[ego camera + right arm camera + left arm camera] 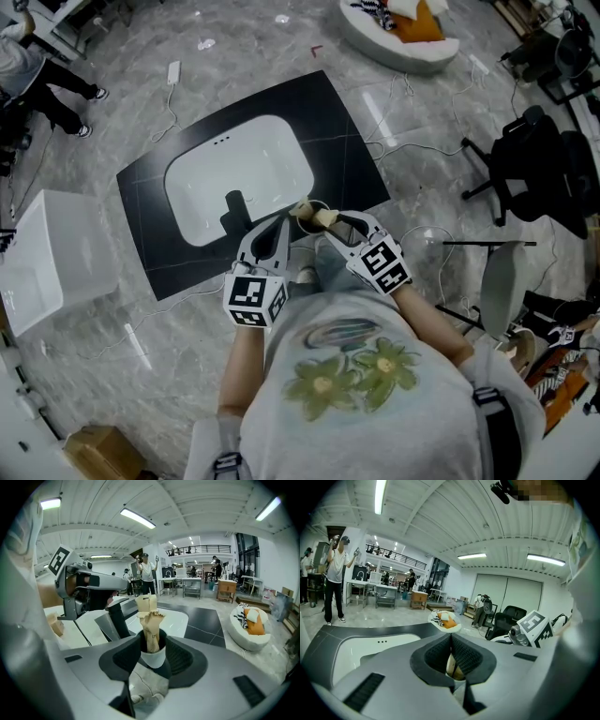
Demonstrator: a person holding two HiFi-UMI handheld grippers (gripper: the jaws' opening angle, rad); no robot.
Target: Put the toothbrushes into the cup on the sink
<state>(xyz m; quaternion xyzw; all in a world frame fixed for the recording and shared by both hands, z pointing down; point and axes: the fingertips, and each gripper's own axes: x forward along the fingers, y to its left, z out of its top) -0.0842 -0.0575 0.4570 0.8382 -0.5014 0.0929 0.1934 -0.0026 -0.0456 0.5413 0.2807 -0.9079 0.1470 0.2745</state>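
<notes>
At the near edge of the black surface, the right claw stands spread on either side of a white cup, its pads just clear of the cup's wall. A tan toothbrush stands upright in the cup. The left claw, pressed together, points at the cup from the other side. Beyond them lies the white sink, with a black faucet at its near rim, left of the cup.
</notes>
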